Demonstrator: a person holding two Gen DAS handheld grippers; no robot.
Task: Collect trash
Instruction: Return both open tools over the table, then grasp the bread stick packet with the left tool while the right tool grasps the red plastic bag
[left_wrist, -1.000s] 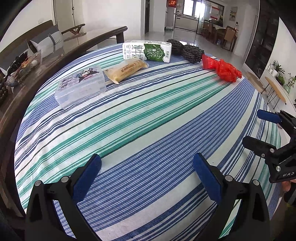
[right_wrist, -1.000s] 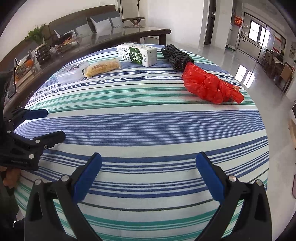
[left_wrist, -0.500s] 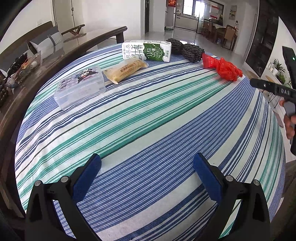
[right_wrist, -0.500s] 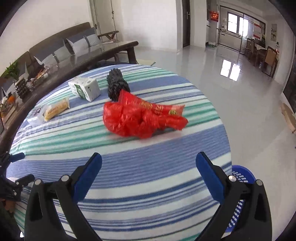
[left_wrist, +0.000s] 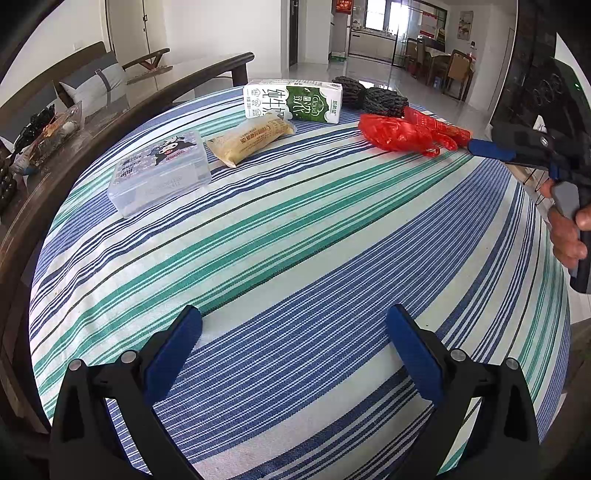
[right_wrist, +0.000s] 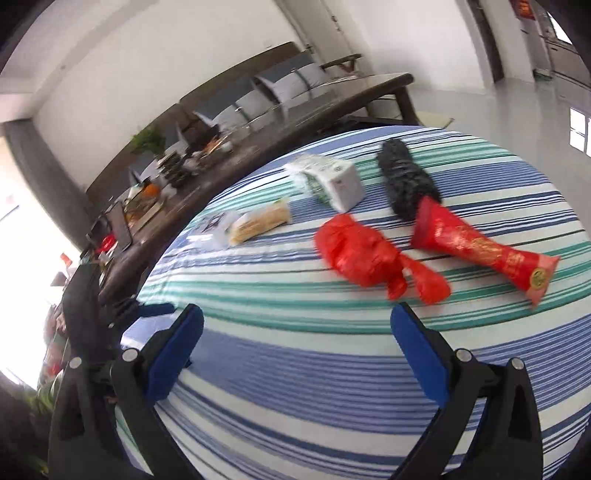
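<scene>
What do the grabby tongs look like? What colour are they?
Both tongs look alike. The left tongs and right tongs each have two black arms that spread in a V, dotted with shiny silver bolts and tipped with flat blue pads. In the left view, the right tongs show a black body with a grey trigger, squeezed by a bare hand. No cables or sleeves show.

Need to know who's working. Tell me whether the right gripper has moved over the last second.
Yes. In the left wrist view the right gripper has gone from the near edge to the far side, beside the red plastic bag.
</scene>
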